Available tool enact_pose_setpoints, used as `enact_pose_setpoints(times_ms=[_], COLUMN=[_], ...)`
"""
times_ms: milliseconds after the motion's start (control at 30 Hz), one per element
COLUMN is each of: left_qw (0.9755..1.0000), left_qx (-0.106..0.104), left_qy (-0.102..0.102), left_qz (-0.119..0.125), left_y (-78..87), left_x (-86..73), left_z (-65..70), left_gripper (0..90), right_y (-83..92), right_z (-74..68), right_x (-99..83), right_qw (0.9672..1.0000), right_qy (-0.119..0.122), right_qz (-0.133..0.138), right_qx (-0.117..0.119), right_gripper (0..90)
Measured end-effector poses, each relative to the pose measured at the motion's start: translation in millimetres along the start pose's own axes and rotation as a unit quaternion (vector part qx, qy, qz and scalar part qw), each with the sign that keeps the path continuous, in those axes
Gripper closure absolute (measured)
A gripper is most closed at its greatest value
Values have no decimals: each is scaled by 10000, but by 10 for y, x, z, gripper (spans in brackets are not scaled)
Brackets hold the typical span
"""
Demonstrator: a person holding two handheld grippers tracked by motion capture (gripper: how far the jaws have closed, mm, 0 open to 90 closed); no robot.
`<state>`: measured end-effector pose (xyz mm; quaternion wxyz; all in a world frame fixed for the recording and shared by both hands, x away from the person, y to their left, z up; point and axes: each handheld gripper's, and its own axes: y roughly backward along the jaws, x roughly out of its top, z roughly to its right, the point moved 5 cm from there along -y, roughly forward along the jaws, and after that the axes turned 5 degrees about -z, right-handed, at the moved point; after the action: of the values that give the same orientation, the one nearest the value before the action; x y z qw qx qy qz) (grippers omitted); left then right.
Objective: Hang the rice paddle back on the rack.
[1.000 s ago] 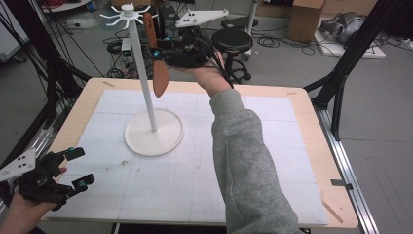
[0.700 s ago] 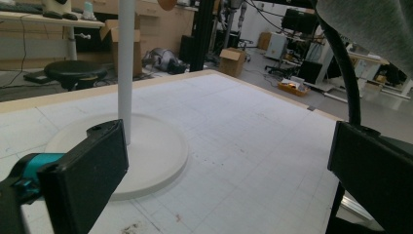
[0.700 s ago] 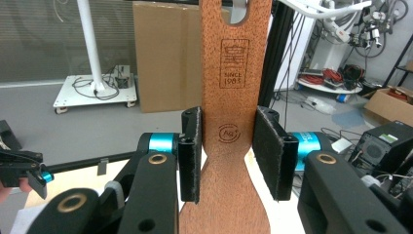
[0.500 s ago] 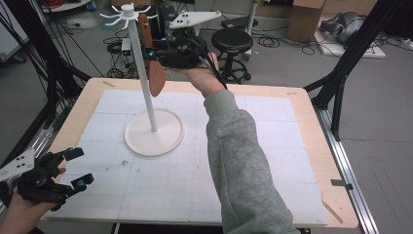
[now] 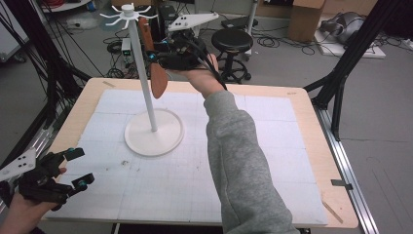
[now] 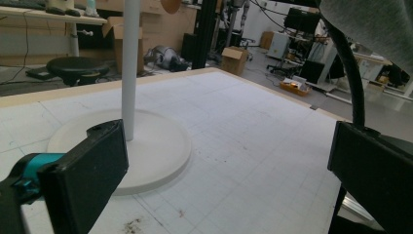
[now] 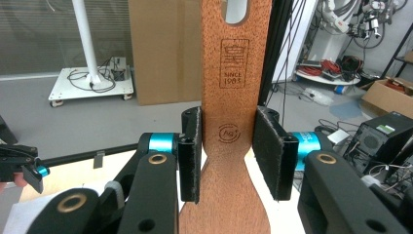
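A flat brown wooden spatula (image 7: 237, 87) with a hanging slot is clamped upright in the right gripper (image 5: 157, 57), just beside the white hook stand's (image 5: 144, 73) pole, below its hooks. Hanging appears underway; next, lift the slot onto a hook. The left gripper (image 5: 78, 168) rests wide, empty, well apart from the stand.

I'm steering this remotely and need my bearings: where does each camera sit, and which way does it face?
High view: above the person's side, looking forward and down at the table, white stand, both forearms.
Left gripper view: on the left tool, low over the table, facing the stand's pole between open jaws.
Right gripper view: on the right tool, raised, facing the wooden spatula it clamps.
Shared: the stand appears in the high and left gripper views.
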<state>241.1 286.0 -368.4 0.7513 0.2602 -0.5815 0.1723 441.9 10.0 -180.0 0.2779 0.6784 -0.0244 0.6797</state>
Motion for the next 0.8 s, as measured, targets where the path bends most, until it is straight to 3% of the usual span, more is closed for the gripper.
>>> enact_pose_setpoints(times_ms=[267,400,600,733,800], left_qw=[10000,10000,10000,10000,9999], left_qx=[5,2,-9,-61,-103], left_qy=[29,32,54,34,6], left_qz=[-20,-25,12,26,11], left_y=[-11,-19,-39,-98,-155], left_x=[-21,-27,-11,3,10], left_z=[-21,-28,-48,-48,-60], left_gripper=[17,17,17,17,17], right_y=[7,25,86,128,138], right_z=[9,18,-30,-51,-51], right_x=[-24,-37,-81,-180,-247], right_qw=[10000,9999,9999,9995,9995], right_qy=[-51,-118,-20,-117,-157], right_qz=[76,87,101,133,115], right_qx=[-20,-50,49,260,267], right_gripper=[624,452,357,291,214])
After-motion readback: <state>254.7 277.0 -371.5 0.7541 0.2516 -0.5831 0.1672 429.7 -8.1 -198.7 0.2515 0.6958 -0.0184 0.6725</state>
